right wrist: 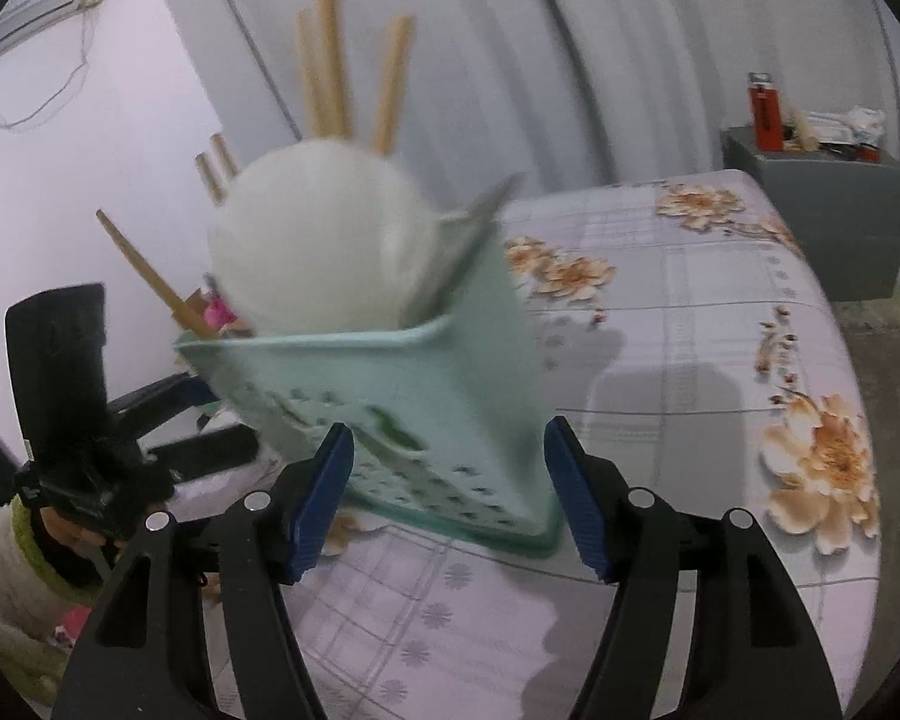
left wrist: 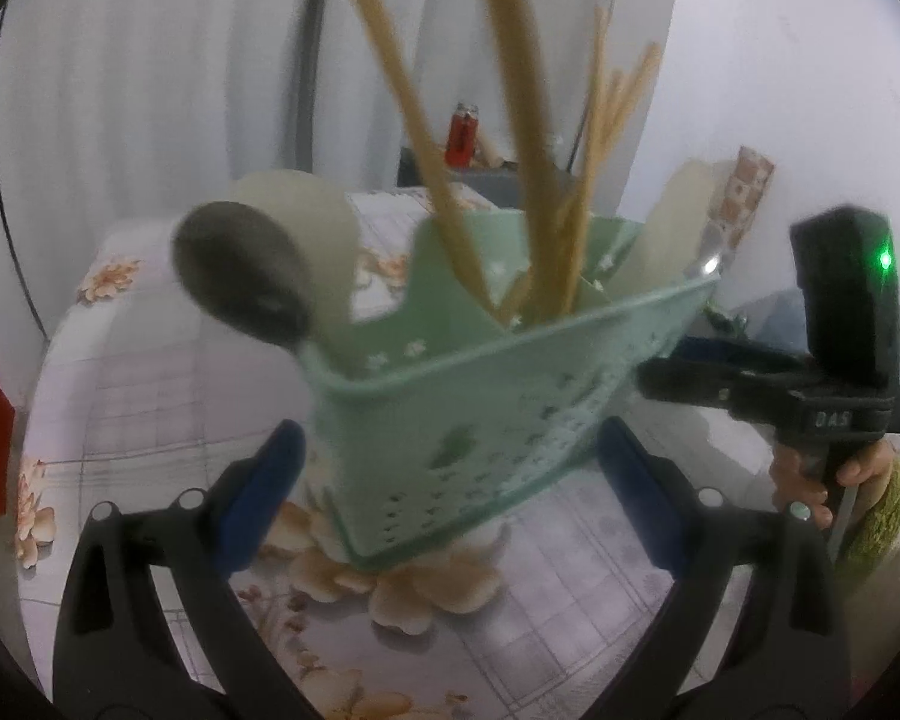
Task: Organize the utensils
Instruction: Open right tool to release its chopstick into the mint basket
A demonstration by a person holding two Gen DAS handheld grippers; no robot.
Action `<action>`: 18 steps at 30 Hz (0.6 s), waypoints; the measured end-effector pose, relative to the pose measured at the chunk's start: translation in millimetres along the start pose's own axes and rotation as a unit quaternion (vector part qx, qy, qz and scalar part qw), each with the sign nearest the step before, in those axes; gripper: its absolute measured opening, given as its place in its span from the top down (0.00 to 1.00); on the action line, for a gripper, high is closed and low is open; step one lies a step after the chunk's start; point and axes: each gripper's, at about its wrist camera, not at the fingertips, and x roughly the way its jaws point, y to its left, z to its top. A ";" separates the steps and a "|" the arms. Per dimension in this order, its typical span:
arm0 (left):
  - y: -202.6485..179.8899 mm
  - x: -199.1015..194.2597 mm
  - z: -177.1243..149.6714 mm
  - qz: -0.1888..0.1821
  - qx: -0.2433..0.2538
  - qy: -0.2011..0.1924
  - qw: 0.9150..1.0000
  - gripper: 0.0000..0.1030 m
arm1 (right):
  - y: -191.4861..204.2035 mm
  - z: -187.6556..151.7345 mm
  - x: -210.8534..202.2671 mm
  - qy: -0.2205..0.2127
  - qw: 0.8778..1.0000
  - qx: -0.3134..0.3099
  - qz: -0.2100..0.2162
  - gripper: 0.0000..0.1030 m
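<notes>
Utensil caddy [left wrist: 480,414], mint-green perforated plastic, standing on floral tablecloth [left wrist: 150,420]; holds wooden chopsticks [left wrist: 513,96], grey spoon [left wrist: 240,276] and white ladle [right wrist: 318,234]. Left gripper [left wrist: 450,492]: jaws spread, caddy at its 12 o'clock, not pressed. Right gripper [right wrist: 450,498]: jaws spread, likewise facing the caddy; seen at 3 o'clock in the left view.

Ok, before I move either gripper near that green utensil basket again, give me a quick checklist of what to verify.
1. Left gripper open, pads off the green basket: ok.
2. Right gripper open, nothing clamped: ok.
3. Basket sitting flat on the tablecloth: cannot tell, it looks tilted and blurred.
4. Chopsticks inside the basket: ok.
5. Spoon fully seated: cannot tell, blurred.
</notes>
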 end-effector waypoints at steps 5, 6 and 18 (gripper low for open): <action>-5.2 -4.8 -1.3 0.012 -0.003 0.002 1.000 0.09 | 13.0 -1.8 1.6 0.000 1.000 -0.008 -0.027 0.34; -4.0 -7.5 -2.1 0.011 -0.009 0.003 1.000 0.09 | 13.1 -2.2 1.5 0.000 1.000 -0.001 -0.021 0.34; 22.9 -62.7 -33.1 0.020 -0.073 0.010 0.997 0.09 | 71.4 -31.4 -2.6 0.030 1.000 -0.001 -0.001 0.34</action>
